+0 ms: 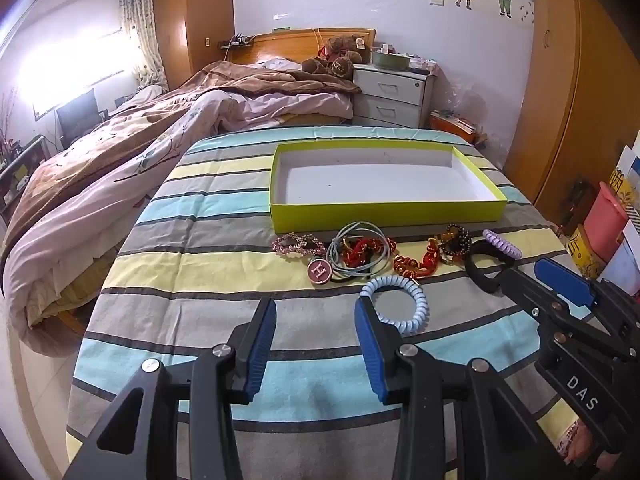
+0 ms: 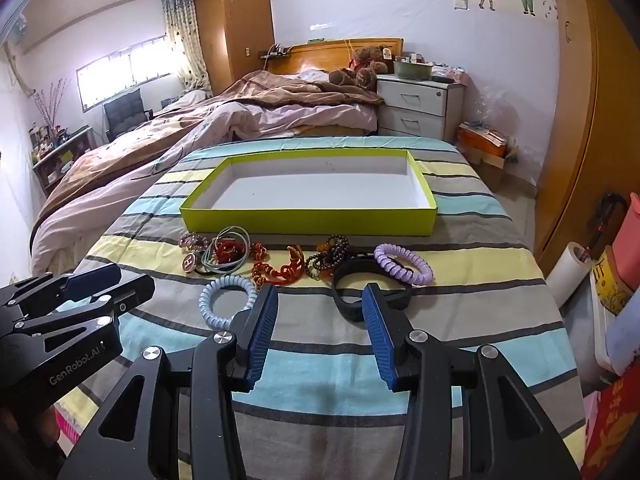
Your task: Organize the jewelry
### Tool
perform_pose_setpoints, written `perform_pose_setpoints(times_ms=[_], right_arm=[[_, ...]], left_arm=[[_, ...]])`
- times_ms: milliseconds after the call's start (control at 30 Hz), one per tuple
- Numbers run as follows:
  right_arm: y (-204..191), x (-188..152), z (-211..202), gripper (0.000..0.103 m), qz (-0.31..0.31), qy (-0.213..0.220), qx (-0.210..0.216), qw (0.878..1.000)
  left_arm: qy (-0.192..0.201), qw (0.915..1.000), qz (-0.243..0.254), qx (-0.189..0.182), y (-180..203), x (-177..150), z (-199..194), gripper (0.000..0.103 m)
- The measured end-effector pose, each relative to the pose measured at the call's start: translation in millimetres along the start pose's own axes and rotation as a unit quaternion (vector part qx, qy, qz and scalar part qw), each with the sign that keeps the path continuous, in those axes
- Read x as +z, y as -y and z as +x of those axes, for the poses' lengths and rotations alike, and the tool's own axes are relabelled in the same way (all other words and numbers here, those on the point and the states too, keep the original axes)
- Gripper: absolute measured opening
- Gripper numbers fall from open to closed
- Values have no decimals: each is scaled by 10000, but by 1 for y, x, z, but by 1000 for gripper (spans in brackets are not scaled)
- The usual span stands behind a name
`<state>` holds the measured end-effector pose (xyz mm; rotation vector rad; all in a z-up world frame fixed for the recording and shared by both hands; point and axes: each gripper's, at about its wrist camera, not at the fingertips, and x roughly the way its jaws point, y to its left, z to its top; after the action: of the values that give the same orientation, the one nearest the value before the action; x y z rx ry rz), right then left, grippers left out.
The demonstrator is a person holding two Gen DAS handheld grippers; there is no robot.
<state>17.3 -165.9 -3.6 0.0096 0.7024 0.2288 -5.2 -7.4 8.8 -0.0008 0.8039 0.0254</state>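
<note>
— On the striped cloth (image 2: 320,360), what lies where?

— A shallow yellow-green box (image 2: 308,218) sits toward the far side, its white inside showing nothing in it. Just in front of its near wall the jewelry is strung out in a loose row. From left to right in the right wrist view: a pink rhinestone clip (image 2: 193,241), a round pink pendant marked H (image 2: 189,262), grey cord loops (image 2: 230,254) tangled with a red piece, a red and gold chain (image 2: 280,270), dark beaded bracelets (image 2: 330,254), a black band (image 2: 360,292) and a purple coil bracelet (image 2: 404,264). A pale blue coil bracelet (image 2: 229,300) lies nearer than the rest, apart from the row.

— And the two tools?

— Both point down at the cloth with their blue pads spread and nothing between them. The right gripper (image 2: 320,312) hangs over bare stripes; its right finger overlaps the black band in the view, but whether it touches I cannot tell. The left gripper (image 1: 316,320) stands over the cloth too, with the pale blue coil bracelet just past its right fingertip.

— Are they close to each other?

— Side by side. Each shows at the edge of the other's camera, the right one reaching in by the black band.

— Anything behind?

— An unmade bed (image 2: 208,128), a teddy bear (image 2: 362,66) at its headboard, and a white drawer unit (image 2: 420,104).
</note>
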Motion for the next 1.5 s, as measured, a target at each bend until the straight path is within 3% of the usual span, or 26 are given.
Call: perform_pose_setpoints(times_ms=[1500], right_arm=[[2, 3, -7, 45, 46, 60, -41, 10000]], left_arm=[[11, 10000, -43, -14, -1, -1, -5, 41]])
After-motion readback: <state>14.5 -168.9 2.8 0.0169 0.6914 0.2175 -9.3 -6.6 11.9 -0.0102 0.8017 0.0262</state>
